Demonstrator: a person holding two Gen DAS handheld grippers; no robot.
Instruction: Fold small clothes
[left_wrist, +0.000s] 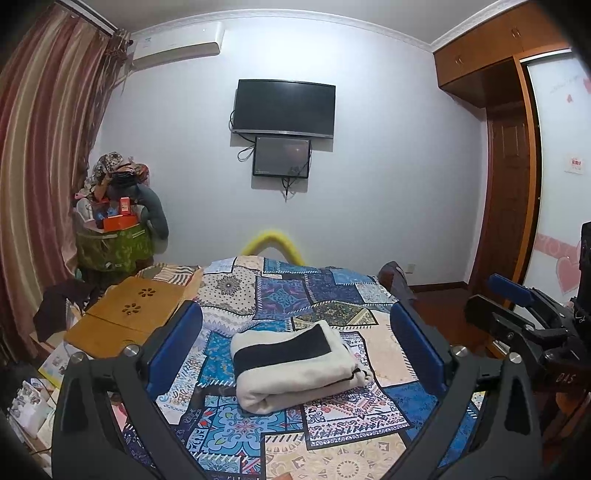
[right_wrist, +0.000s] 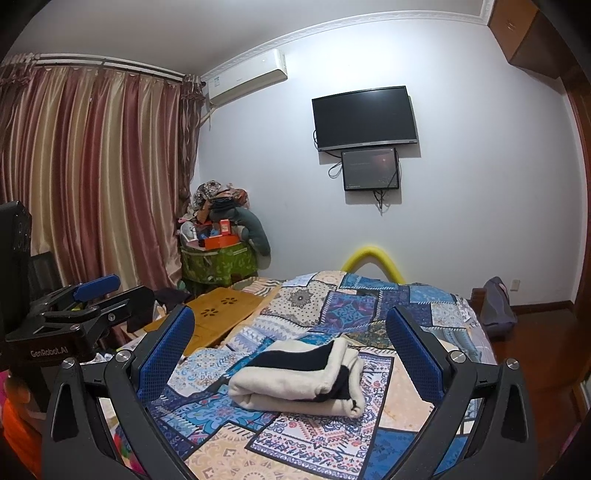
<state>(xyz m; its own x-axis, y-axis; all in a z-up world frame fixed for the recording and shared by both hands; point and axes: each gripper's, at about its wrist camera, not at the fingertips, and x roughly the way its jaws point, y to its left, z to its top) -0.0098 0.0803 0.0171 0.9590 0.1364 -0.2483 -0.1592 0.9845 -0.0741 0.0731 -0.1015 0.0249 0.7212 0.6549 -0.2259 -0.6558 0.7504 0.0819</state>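
lying folded, cream-and-black garment (left_wrist: 295, 365), on patchwork bedspread (left_wrist: 354, 417)

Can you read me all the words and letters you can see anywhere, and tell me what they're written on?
"GenRobot.AI": on the left tool's black body.
"DAS": on the right tool's black body; the rest is cut off.
Air conditioner label: too small to read.
Wardrobe door script and sticker: too blurred to read.

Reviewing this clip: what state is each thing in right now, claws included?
Cream-and-black garment: folded into a bundle, lying on the patchwork bedspread, ungripped.
Left claw: open, empty.
Right claw: open, empty.
Wall TV: screen dark.
Curtains: drawn shut.
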